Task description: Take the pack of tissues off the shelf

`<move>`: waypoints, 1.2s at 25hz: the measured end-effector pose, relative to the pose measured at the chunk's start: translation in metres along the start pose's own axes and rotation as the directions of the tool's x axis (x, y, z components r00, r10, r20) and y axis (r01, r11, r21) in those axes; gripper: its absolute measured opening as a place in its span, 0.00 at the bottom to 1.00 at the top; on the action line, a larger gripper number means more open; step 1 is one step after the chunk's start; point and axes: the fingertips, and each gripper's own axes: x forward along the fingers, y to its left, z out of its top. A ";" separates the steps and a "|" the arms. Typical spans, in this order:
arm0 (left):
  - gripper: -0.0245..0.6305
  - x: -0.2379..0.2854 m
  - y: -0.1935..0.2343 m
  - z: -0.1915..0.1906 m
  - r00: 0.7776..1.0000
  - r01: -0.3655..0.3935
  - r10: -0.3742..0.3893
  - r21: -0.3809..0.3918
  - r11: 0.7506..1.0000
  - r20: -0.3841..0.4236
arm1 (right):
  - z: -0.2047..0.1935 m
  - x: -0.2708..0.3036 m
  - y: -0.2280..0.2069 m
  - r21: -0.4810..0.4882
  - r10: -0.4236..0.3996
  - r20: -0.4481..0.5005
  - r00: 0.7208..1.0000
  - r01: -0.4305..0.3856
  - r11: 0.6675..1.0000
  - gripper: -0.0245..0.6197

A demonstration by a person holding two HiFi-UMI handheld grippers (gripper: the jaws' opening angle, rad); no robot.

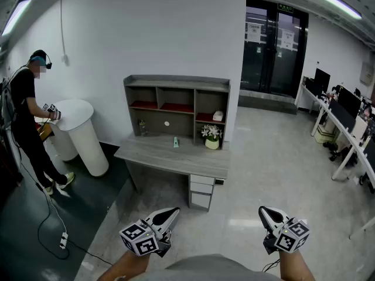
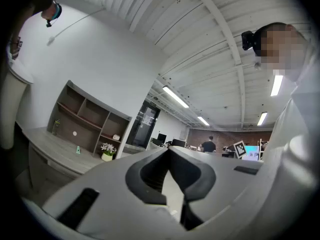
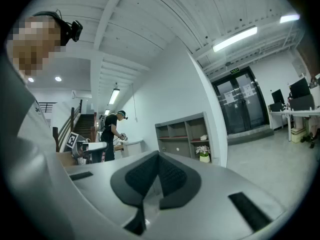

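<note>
Fingers pressed together, empty, on your left gripper [image 1: 174, 212] and right gripper [image 1: 263, 211]; pack of tissues [image 1: 218, 115] on shelf [image 1: 176, 81], axis unreadable.

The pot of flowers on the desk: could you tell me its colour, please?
The pot is pale yellow-green, clearest in the head view.

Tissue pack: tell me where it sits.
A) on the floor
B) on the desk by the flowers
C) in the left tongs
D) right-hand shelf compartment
D: the tissue pack lies in the right-hand compartment of the shelf, above the flower pot on the desk.
</note>
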 end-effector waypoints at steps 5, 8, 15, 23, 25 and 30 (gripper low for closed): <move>0.06 0.005 -0.002 -0.003 1.000 0.012 -0.012 0.000 1.000 -0.012 | -0.001 0.001 -0.001 -0.012 0.011 -0.002 1.000 -0.011 1.000 0.05; 0.06 0.009 -0.007 -0.003 1.000 0.015 -0.015 0.001 1.000 -0.014 | 0.000 -0.002 -0.001 -0.018 0.017 -0.003 1.000 -0.017 1.000 0.05; 0.06 0.026 -0.028 -0.007 0.999 0.023 -0.023 0.007 1.000 -0.022 | 0.004 -0.025 -0.016 -0.011 0.008 0.002 1.000 -0.008 1.000 0.06; 0.06 0.065 -0.074 -0.027 0.999 0.037 -0.037 0.001 0.999 -0.030 | 0.001 -0.075 -0.048 -0.008 0.031 -0.001 1.000 -0.031 0.999 0.06; 0.06 0.077 -0.085 -0.036 0.999 0.036 -0.037 -0.015 0.999 -0.029 | -0.003 -0.087 -0.060 -0.004 0.042 0.001 0.999 -0.042 0.999 0.06; 0.06 0.102 -0.108 -0.058 0.997 0.047 -0.048 -0.023 0.999 -0.054 | -0.009 -0.108 -0.082 0.007 0.055 -0.008 0.998 -0.055 0.998 0.06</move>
